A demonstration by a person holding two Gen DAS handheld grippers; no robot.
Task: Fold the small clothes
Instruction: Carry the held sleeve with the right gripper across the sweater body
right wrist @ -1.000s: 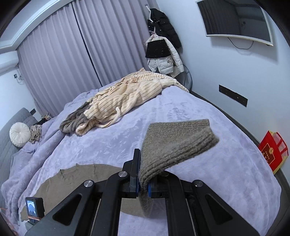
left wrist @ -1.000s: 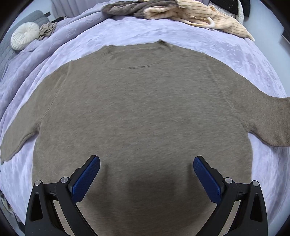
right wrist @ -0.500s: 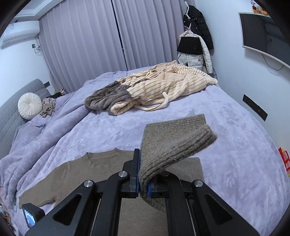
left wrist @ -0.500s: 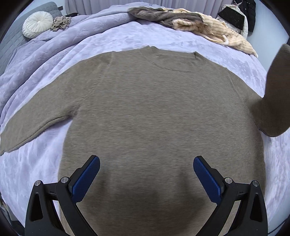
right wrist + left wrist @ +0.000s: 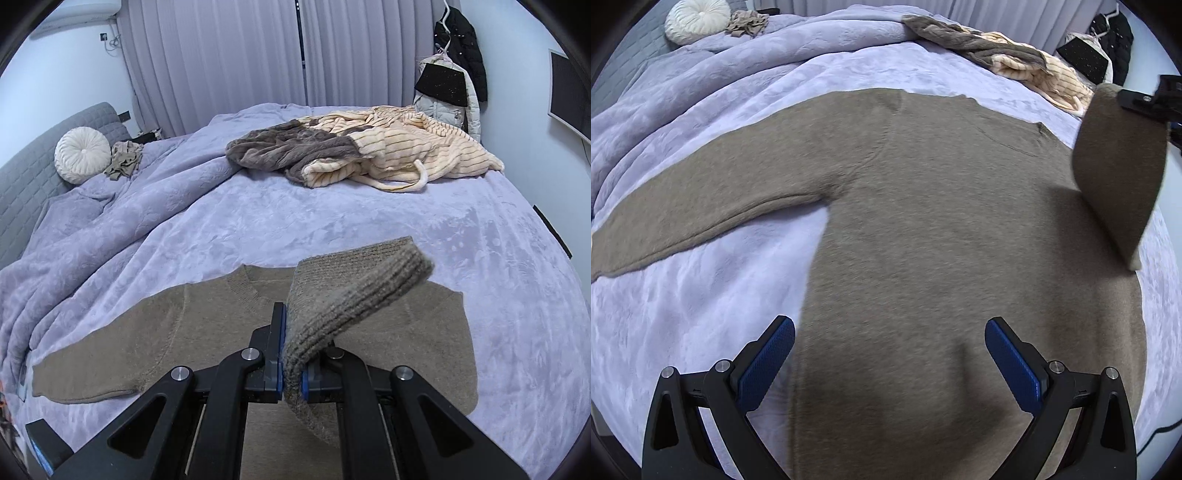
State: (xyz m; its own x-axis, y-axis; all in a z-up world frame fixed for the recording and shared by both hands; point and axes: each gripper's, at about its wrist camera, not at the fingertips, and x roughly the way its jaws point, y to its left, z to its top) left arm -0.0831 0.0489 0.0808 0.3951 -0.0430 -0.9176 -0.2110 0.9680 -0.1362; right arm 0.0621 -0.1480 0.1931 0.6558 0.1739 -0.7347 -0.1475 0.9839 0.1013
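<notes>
**Sleeve lifted over sweater**

Right gripper (image 5: 291, 373) clenched on the ribbed cuff of the sweater sleeve (image 5: 354, 295), which arches up ahead of it. Brown sweater (image 5: 923, 240) lies flat on the bed (image 5: 701, 295), directly beneath the left gripper (image 5: 889, 354), jaws spread wide, empty.

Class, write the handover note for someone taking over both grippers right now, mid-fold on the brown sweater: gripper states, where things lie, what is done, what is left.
Right gripper: shut on the sweater's sleeve cuff, lifted above the sweater's body.
Left gripper: open, empty, over the lower part of the sweater.
Sweater: flat on the purple blanket, other sleeve spread out to the side.
Done: one sleeve picked up.
Left: probably lay this sleeve across the body, fold the other sleeve in, then fold the body.
The striped garment at the far side is not folded.
</notes>
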